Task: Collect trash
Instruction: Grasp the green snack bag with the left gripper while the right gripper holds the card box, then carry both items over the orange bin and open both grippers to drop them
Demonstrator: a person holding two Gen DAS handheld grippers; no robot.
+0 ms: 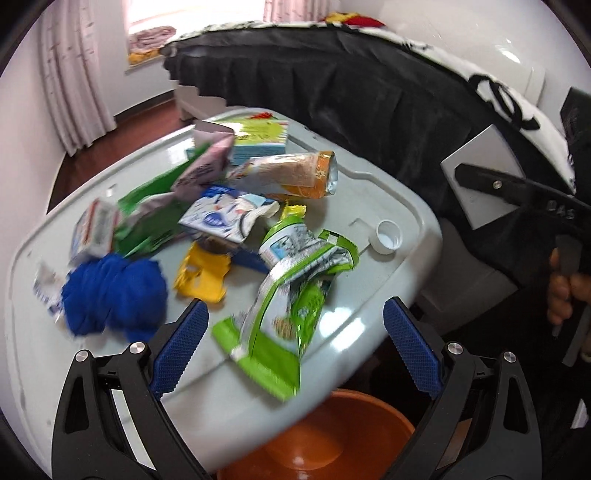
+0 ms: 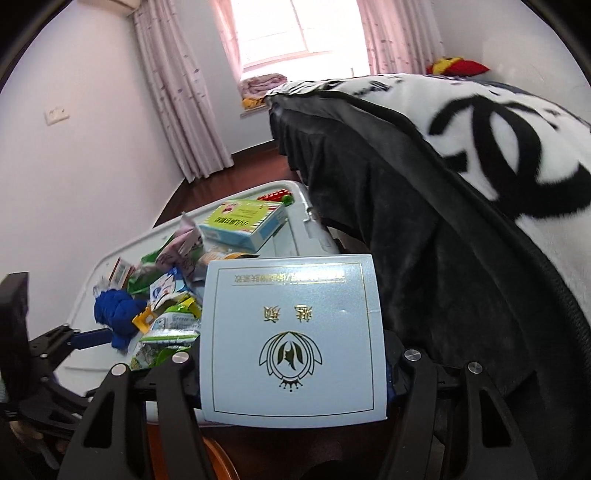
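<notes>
Right gripper point(image 2: 293, 373) grips pale-blue box point(image 2: 291, 339) — littered table point(image 2: 110, 354) behind.

Wrappers point(image 1: 291, 295) on lidded bin point(image 1: 369, 314), bucket point(image 1: 332, 435) below its edge.

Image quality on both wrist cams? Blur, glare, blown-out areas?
Left wrist: motion blur smears the green pouch and blue cloth; the left gripper fingers stay sharp; glare streaks the white table. Right wrist: the window is blown out; the pale blue box is sharp; fisheye bends the walls.

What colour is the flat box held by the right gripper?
Pale blue with gold print, the flat box shows best in the right wrist view.
</notes>
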